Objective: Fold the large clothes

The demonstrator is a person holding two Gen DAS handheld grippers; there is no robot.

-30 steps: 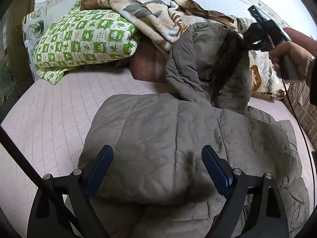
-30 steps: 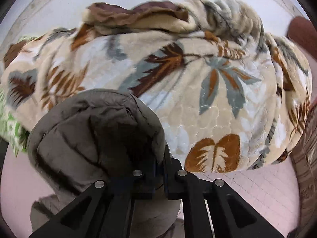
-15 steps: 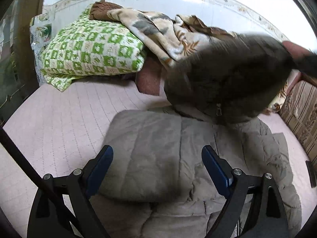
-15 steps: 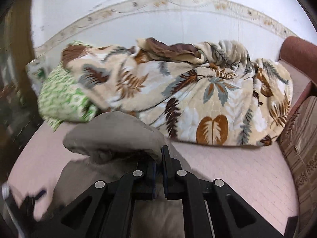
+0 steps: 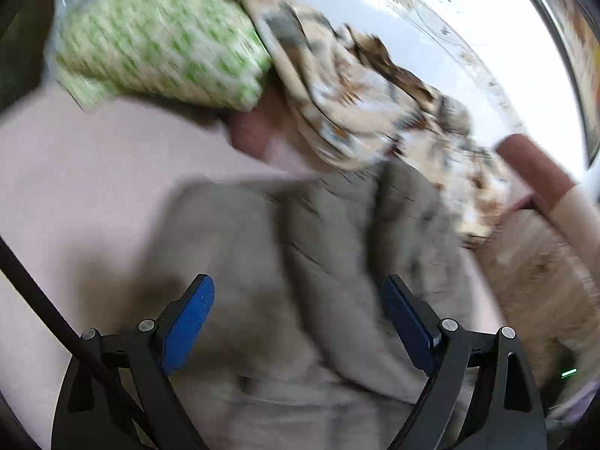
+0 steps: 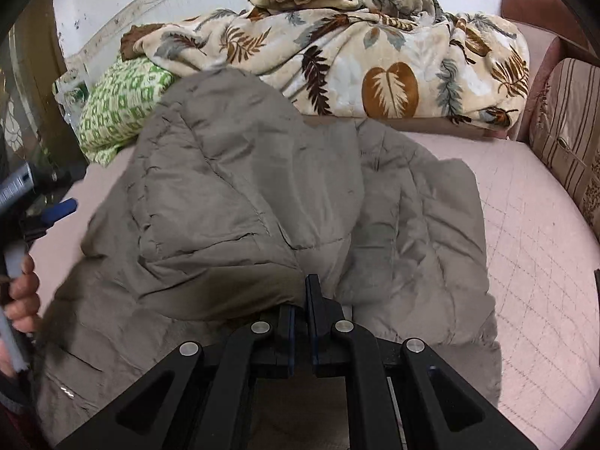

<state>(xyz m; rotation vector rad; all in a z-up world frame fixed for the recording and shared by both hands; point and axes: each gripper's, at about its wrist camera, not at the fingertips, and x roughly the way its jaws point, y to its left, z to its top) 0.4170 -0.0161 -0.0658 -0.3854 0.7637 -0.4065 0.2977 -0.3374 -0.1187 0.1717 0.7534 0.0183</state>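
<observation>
A large grey-brown quilted jacket (image 6: 240, 195) lies on the pink bed sheet (image 6: 532, 247). My right gripper (image 6: 305, 292) is shut on the jacket's hood end, which is pulled over the jacket's body towards me. In the blurred left wrist view the jacket (image 5: 300, 262) lies under my left gripper (image 5: 298, 318), which is open and empty above it. The left gripper's blue fingertip (image 6: 60, 210) shows at the left edge of the right wrist view.
A leaf-print blanket (image 6: 375, 60) is heaped along the back wall. A green and white pillow (image 6: 120, 108) lies at the back left. A striped cushion (image 6: 570, 127) and a reddish armrest (image 6: 532, 3) stand at the right.
My right gripper has pulled the hood back and down over the jacket's body. The left gripper has swung and tilted, so its view is blurred.
</observation>
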